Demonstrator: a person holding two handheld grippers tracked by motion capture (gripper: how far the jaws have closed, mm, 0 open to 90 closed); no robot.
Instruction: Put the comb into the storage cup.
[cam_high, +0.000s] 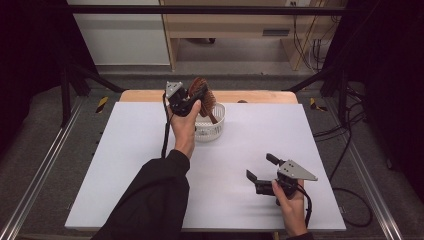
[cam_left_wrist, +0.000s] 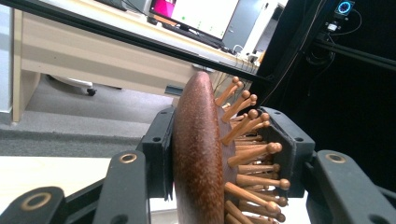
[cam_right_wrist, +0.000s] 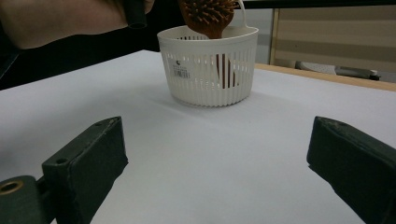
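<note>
A brown wooden hairbrush (cam_high: 204, 95) with wooden pins stands head-up, its handle down inside a white slatted basket (cam_high: 212, 131) at the table's far middle. My left gripper (cam_high: 192, 97) is shut on the brush head; in the left gripper view the hairbrush (cam_left_wrist: 198, 154) is squeezed between both jaws, pins facing right. My right gripper (cam_high: 261, 167) rests open near the front right of the table, nothing between its jaws. In the right gripper view the basket (cam_right_wrist: 210, 70) stands ahead with the hairbrush (cam_right_wrist: 208, 16) rising out of it.
A white sheet (cam_high: 150, 165) covers the table, with a wooden edge (cam_high: 260, 96) showing at the back. Black frame posts and cables (cam_high: 350, 150) lie on the floor to the right. A desk with monitors (cam_left_wrist: 201, 16) stands beyond the table.
</note>
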